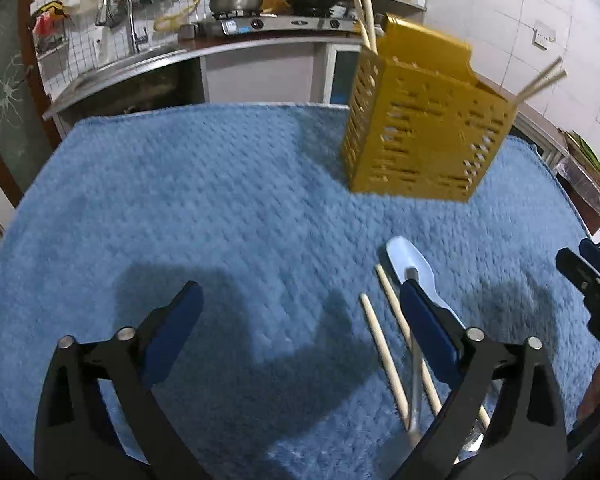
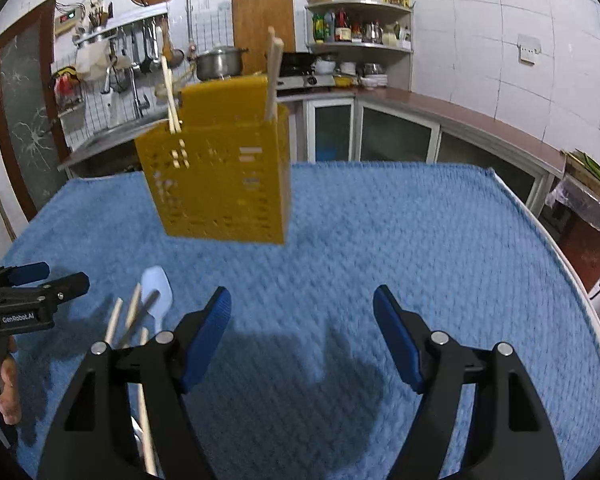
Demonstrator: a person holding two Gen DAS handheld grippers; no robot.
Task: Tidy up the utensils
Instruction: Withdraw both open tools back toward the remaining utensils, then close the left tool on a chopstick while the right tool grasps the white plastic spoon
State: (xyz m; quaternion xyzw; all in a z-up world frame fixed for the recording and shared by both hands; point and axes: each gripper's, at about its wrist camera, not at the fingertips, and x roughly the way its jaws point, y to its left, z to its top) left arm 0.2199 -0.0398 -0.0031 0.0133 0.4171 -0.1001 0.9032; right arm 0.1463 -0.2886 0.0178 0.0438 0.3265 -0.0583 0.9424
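Both claws gape wide and grip nothing: the left gripper (image 1: pixel 300 312) hovers with wooden chopsticks (image 1: pixel 384 352) and a pale blue plastic spoon (image 1: pixel 410 260) beside its right finger on the blue textured cloth (image 1: pixel 220 200). The right gripper (image 2: pixel 302 312) hangs right of them. The perforated yellow plastic utensil holder (image 2: pixel 220 184) stands beyond.

I see the counter under a blue textured cloth (image 1: pixel 180 208). On it stands a yellow slotted utensil holder (image 1: pixel 424 128); nearer me lie a pale blue spoon (image 1: pixel 410 260) and wooden chopsticks (image 1: pixel 380 344), close together.
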